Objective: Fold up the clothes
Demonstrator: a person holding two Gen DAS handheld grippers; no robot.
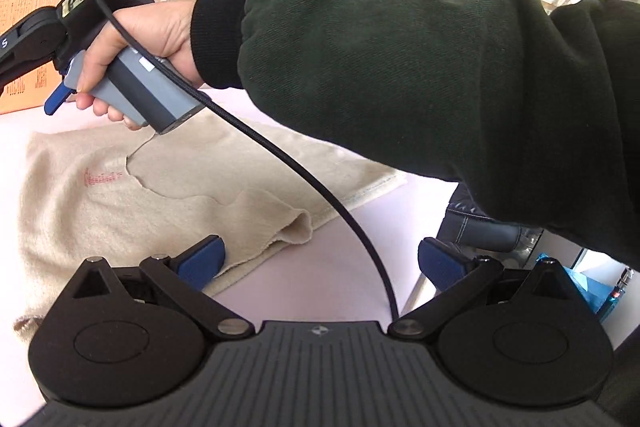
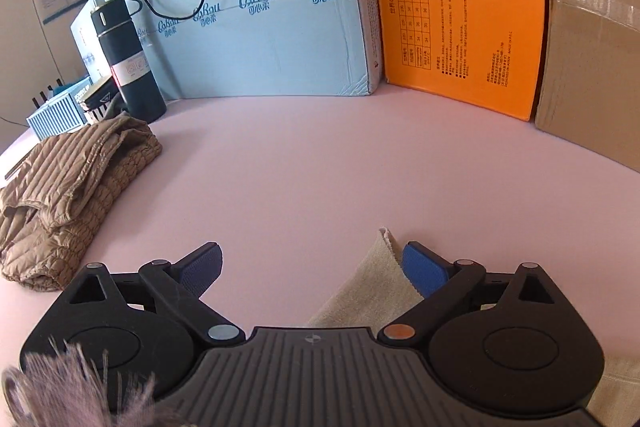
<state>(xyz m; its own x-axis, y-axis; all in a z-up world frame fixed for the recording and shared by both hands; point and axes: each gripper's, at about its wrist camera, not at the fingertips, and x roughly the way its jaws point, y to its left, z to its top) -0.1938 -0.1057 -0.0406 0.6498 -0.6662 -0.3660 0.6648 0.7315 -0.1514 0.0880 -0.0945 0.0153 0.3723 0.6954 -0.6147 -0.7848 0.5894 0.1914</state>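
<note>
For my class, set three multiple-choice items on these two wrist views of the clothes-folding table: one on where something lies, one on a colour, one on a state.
1. Where does the dark flask stand?
A. before the pale blue box
B. on the beige garment
C. on the orange box

2. What colour is the table?
A. green
B. pale pink
C. black

3. How is the right gripper?
A. shut on the flask
B. shut on the quilted jacket
C. open

Answers: 1 A, it stands at the box's foot. 2 B, the bare surface shows pink. 3 C, its pads stand wide apart, gripping nothing.
</note>
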